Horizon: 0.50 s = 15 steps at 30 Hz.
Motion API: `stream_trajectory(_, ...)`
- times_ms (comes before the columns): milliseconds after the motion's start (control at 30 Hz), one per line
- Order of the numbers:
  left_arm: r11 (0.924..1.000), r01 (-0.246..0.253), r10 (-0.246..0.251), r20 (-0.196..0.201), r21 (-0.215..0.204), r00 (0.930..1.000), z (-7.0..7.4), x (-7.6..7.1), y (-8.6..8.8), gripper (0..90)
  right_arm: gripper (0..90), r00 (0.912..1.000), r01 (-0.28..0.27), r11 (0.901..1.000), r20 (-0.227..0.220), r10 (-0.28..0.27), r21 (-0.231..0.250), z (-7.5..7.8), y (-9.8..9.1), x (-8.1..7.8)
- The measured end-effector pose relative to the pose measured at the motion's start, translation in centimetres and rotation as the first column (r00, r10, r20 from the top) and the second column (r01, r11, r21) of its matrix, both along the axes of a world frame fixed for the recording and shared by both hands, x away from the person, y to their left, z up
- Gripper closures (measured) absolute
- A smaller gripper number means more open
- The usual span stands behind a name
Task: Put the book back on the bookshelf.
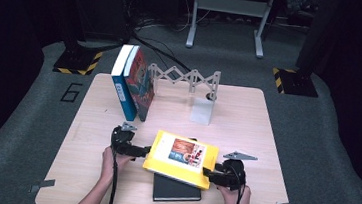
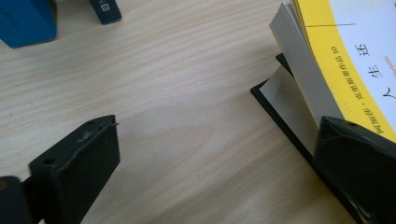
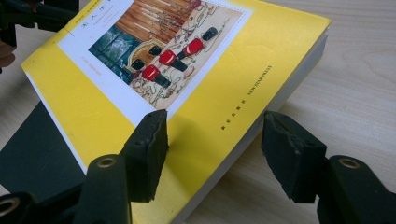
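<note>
Right tool (image 3: 212, 149) half-open, clamping yellow book (image 3: 201, 74) | left tool (image 2: 217, 161) open

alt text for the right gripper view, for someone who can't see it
A yellow book with a picture of red-coated soldiers on its cover sits tilted between the right gripper's two black jaws, one on the cover, one beside its page edge. It lies partly on a dark book on the wooden table.

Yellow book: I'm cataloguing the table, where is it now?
In the high view the yellow book sits front-centre, tilted atop a black book, between both grippers.
</note>
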<state>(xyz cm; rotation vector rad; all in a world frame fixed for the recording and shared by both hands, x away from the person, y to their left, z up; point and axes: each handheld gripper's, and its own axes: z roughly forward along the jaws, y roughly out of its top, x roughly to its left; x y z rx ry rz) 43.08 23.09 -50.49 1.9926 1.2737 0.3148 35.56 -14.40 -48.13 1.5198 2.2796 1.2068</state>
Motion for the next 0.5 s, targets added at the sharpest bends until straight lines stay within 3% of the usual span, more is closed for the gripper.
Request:
stream_trajectory(167, 0.9986, -0.033, 0.034, 0.019, -0.042, 0.9992, 0.0, -1.4, 0.9, 0.0, 40.9, 0.9998, -0.021, 0.9997, 0.007, 0.021, -0.013, 0.1, -0.1, 0.1)
stream_trajectory(400, 0.9999, 0.008, -0.007, 0.055, -0.015, 0.9985, 0.5, -4.9, 1.2, 0.0, 44.4, 0.9995, -0.030, 0.9995, 0.013, 0.030, -0.010, 0.2, -0.3, -0.5)
stream_trajectory(500, 0.9996, 0.015, -0.014, 0.049, -0.023, 0.9987, 0.3, -6.0, 1.7, 0.0, 44.7, 0.9995, -0.030, 0.9995, 0.008, 0.030, -0.005, 0.2, -0.3, -0.5)
